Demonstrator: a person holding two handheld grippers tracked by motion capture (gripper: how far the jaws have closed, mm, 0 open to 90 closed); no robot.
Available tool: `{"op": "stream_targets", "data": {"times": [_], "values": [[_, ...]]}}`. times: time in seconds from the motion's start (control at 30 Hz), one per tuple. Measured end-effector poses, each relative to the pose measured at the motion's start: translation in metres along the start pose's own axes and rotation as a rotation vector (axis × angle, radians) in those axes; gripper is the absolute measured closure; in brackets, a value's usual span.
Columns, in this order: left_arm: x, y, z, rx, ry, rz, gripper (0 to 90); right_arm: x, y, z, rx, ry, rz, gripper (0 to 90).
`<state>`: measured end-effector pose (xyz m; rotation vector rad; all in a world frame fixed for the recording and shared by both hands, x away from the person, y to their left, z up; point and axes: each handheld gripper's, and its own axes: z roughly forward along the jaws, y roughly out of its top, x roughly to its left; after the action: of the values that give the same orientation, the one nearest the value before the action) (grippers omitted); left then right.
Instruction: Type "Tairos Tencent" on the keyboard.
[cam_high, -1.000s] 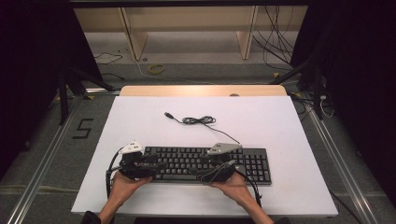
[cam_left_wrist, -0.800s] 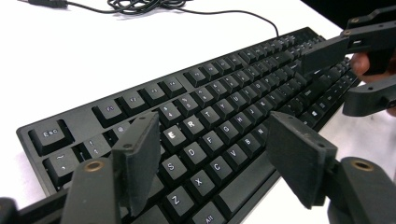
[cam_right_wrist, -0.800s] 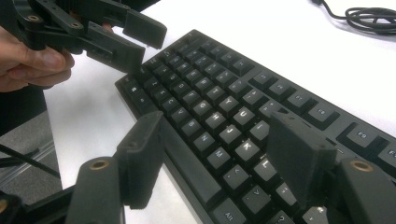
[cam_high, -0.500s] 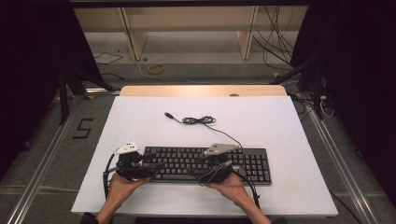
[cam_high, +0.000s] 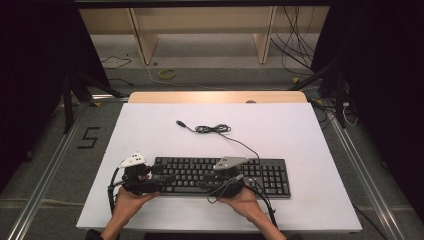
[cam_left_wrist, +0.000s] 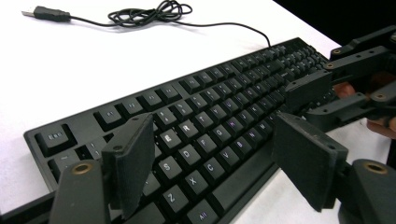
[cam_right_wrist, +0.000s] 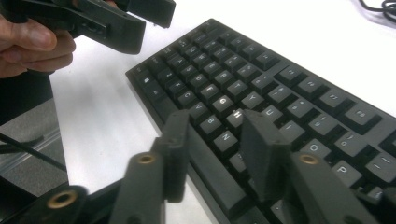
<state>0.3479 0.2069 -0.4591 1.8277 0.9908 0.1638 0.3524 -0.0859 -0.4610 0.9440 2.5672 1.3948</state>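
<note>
Your white bench (cam_high: 300, 130) glows evenly under overhead light; the surroundings stay dark, and the near tongs (cam_right_wrist: 215, 154) blur softly.

Left gripper (cam_left_wrist: 215, 163) hovers over the black keyboard (cam_left_wrist: 210, 121), jaws spread wide after just opening, nothing clamped; right gripper (cam_left_wrist: 317, 95) sits over the far keys.

Keyboard (cam_high: 220, 176) on table (cam_high: 310, 150) front; cable (cam_high: 212, 129) behind it.

Black keyboard (cam_high: 220, 176) with white-lettered keys and black cable (cam_high: 215, 129) on white table (cam_high: 300, 130).
</note>
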Motion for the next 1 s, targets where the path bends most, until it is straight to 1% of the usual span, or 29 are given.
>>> {"op": "stream_targets", "data": {"times": [0.23,0.43,0.67,1.0], "values": [[-0.002,-0.002,-0.004,-0.005,-0.009,0.007,29.2,0.003,-0.001,0.006,0.018,0.011,-0.017,78.6],[-0.003,-0.004,-0.005,0.000,-0.009,0.011,28.5,0.004,-0.002,0.012,0.035,0.014,-0.024,85.3],[-0.005,-0.005,-0.007,-0.001,-0.011,0.012,28.5,0.005,-0.004,0.017,0.056,0.011,-0.030,89.0],[-0.005,-0.006,-0.007,0.006,-0.012,0.013,28.4,0.005,-0.007,0.024,0.083,-0.006,-0.040,90.0]]}}
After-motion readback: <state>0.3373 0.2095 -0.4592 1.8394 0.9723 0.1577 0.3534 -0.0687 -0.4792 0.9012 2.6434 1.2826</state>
